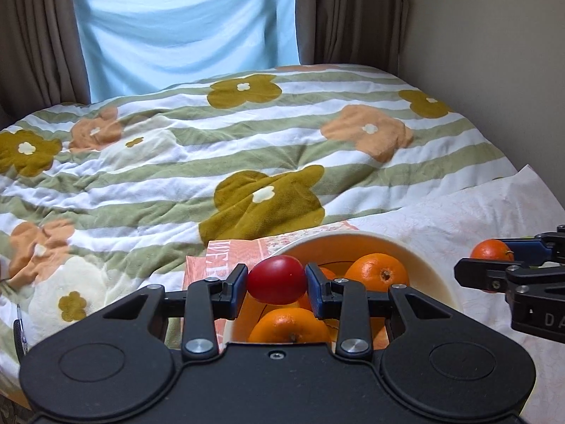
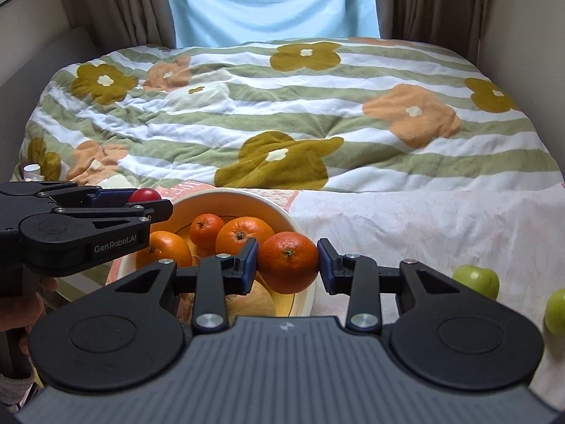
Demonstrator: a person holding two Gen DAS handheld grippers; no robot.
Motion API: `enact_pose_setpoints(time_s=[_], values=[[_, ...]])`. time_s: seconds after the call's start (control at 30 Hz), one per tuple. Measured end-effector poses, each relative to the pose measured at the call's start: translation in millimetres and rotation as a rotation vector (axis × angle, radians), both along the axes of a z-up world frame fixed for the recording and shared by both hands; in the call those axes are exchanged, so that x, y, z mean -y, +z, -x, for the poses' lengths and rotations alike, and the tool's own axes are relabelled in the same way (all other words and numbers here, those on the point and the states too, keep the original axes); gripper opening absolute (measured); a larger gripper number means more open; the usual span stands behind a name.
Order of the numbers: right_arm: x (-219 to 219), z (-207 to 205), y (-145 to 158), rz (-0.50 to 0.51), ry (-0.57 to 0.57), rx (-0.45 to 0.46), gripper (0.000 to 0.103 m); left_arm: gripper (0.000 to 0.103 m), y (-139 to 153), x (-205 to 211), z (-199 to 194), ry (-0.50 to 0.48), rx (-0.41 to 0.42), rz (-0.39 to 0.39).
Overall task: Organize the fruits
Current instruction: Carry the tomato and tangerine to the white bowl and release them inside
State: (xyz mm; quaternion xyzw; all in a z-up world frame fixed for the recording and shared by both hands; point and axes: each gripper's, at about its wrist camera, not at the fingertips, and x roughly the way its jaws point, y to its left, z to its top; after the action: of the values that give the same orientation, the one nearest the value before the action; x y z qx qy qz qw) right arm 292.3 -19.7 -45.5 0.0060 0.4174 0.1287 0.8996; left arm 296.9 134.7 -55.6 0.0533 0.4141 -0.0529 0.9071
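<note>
1. Left gripper (image 1: 276,280) is clamped on a red plum-like fruit (image 1: 276,279), pads pressing its two sides, at lower centre of the left wrist view, above the near rim of the fruit bowl (image 1: 429,268).
2. Right gripper (image 2: 287,263) grips a mandarin (image 2: 287,262) at lower centre of its view, over the bowl's right edge.
3. Both fruits appear held for release among the oranges (image 2: 243,235) in the bowl.
4. Two green apples (image 2: 476,280) lie at lower right on the white cloth (image 2: 423,226), probably awaiting sorting.
</note>
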Motion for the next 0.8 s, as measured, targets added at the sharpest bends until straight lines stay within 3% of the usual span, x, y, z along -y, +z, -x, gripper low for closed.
enact_pose_setpoints(time_s=[0.03,0.07,0.1,0.17,0.8], values=[[0,-1,-1,0.0,-0.007,-0.003,0.051,0.04,-1,-1,-1,0.001,0.001,0.0],[1,-1,-2,-0.001,-0.013,-0.005,0.051,0.051,-2,-2,-2,-0.002,0.009,-0.002],[1,-2,-3,-0.002,-0.018,-0.005,0.051,0.072,-1,-2,-1,-0.006,0.019,-0.006],[2,-2,-3,0.001,-0.025,-0.004,0.051,0.095,3,-3,3,-0.01,0.056,-0.012],[-9,-16,-16,0.002,0.002,-0.006,0.051,0.095,25,-21,57,0.037,0.07,0.064]])
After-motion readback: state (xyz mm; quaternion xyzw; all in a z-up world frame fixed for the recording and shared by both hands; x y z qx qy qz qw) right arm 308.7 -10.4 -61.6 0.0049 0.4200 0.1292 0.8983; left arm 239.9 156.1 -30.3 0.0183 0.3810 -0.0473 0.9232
